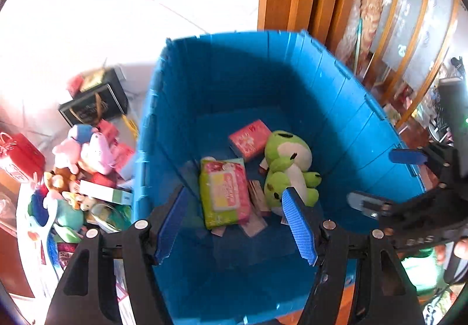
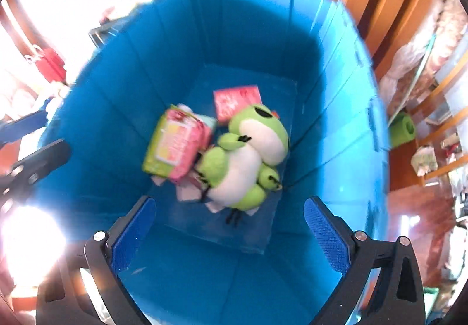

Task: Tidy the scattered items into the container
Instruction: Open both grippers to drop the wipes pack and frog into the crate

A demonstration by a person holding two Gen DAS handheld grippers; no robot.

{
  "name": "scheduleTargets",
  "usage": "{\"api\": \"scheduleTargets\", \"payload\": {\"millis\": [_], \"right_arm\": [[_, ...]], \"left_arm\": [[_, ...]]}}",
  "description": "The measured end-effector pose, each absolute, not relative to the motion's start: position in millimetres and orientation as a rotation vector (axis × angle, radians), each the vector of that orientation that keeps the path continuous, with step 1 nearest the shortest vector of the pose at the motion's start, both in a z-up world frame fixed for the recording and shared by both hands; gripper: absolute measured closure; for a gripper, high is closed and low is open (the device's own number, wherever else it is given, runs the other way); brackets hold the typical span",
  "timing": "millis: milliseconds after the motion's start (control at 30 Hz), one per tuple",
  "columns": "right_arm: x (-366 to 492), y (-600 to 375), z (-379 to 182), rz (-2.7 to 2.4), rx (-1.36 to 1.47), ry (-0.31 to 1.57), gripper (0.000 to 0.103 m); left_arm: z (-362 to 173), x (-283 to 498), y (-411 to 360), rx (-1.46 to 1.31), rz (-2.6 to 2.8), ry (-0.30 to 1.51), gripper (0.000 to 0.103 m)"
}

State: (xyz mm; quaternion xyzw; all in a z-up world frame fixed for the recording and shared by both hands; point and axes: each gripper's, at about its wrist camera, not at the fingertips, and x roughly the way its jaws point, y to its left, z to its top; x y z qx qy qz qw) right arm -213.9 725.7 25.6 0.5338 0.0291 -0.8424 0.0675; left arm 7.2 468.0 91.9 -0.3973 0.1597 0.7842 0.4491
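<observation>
Deep blue bin (image 1: 345,108) — green frog plush (image 2: 248,155), pink-green wipes pack (image 2: 175,146)

We count one blue crate (image 1: 336,108), and in it one green frog plush (image 1: 288,167), one wipes pack (image 1: 225,192) and one pink tissue packet (image 1: 248,139); the small flat sachets underneath are too hidden to count.

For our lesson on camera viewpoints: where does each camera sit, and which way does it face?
Left wrist: on the left gripper, looking down into the blue bin; its open fingers and the right gripper show.
Right wrist: on the right gripper, looking steeply down into the bin; its wide-open fingers show.
Shared: the bin, frog plush, wipes pack.
</observation>
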Motion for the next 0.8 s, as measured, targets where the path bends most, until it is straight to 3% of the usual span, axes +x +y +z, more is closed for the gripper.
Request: {"api": "scheduleTargets", "payload": {"millis": [200, 800], "right_arm": [[-150, 701, 61, -2.651, 1.443, -0.029, 0.0], [-87, 642, 89, -2.753, 1.339, 0.054, 0.0]], "left_arm": [[107, 18, 410, -0.88, 1.945, 0.333, 0.037], [120, 42, 330, -0.838, 2.016, 0.296, 0.037]]}}
